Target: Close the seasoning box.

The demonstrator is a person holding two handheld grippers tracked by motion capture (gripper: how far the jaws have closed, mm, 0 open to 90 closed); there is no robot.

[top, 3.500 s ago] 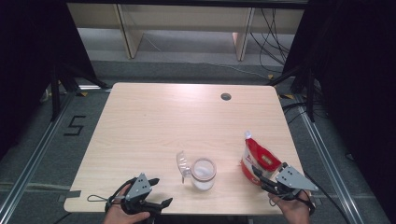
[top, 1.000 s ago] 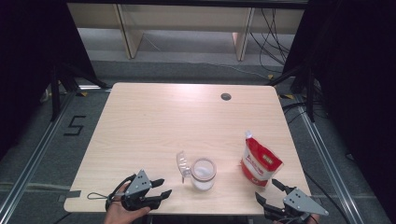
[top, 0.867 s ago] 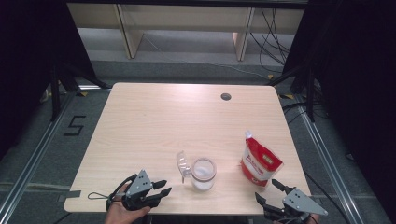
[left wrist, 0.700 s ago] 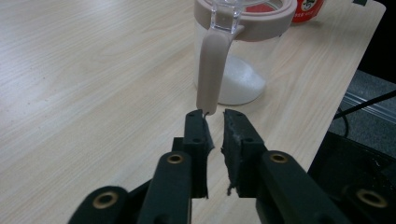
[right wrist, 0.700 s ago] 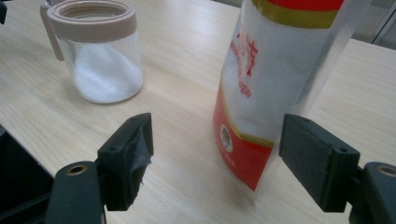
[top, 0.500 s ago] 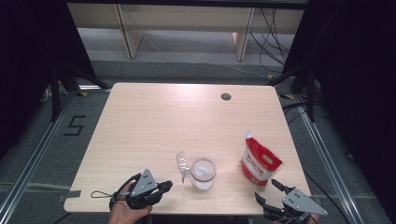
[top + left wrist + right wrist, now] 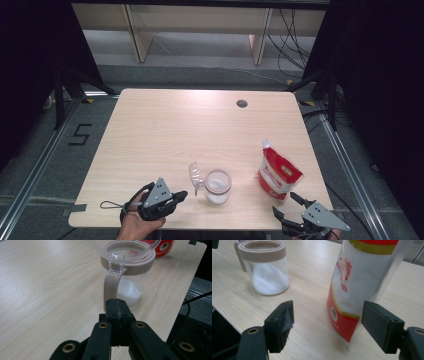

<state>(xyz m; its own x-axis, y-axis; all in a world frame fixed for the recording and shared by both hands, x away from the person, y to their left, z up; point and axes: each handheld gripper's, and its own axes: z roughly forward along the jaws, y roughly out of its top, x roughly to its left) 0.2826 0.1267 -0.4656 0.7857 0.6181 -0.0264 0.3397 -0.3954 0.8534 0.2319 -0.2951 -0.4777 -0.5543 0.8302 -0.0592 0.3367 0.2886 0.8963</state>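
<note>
Your left gripper sits at the near table edge, left of the jar — jaws have just been closing and are now clenched pad to pad, nothing between them. In the left gripper view the closed tips sit right at the foot of the jar's pinkish hinge strap; can't tell if they touch it. Not gripping it, anyway.

Jar: clear glass, pinkish collar, upright on the table, near-centre toward your edge. White granules piled in the bottom, level well under the collar. Clear lid is flipped open, hanging off the hinge on the jar's left side as seen from the high view, tilted up. In the left gripper view the lid rim arcs over the jar mouth at the top of frame.

Your right gripper is at the near right corner of the table, jaws released and spread wide. In the right gripper view the pouch stands between the two pads w/ a gap on each side — no contact, not held.

Pouch: red/white stand-up bag w/ a yellow band, upright, right of the jar and well apart from it; in the high view it leans a bit, spout corner pointing away from you.

Round dark grommet at the far side of the table, right of centre.
</note>
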